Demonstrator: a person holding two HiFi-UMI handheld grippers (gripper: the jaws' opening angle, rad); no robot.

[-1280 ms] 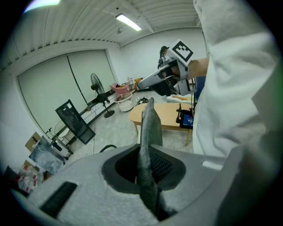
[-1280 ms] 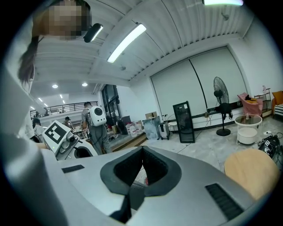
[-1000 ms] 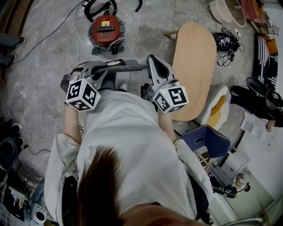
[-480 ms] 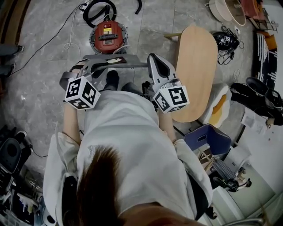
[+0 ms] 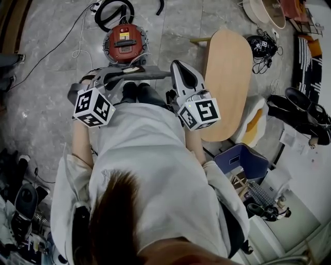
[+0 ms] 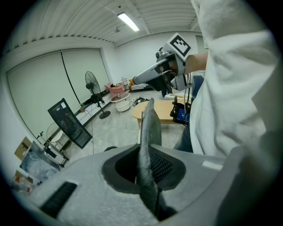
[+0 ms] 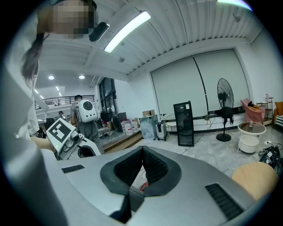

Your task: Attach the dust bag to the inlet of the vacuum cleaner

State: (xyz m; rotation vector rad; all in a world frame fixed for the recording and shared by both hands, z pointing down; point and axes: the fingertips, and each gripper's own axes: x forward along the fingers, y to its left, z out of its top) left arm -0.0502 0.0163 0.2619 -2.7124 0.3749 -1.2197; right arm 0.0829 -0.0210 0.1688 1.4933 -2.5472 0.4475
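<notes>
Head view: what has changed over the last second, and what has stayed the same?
The person has stepped toward the red vacuum cleaner, so it now lies closer to the dust bag. Unchanged: left gripper and right gripper both still clamp the bag, stretched between them.

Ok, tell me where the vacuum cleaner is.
Head view, top left of centre: the red vacuum cleaner sits on the floor just beyond the dust bag, left of the wooden table.

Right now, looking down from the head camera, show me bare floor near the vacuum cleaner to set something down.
Bare floor lies between the red vacuum cleaner and the wooden table, whose top is bare too. Floor left of the vacuum is mostly open. Crowded: hose behind the vacuum, shoes and clutter along the right edge.
</notes>
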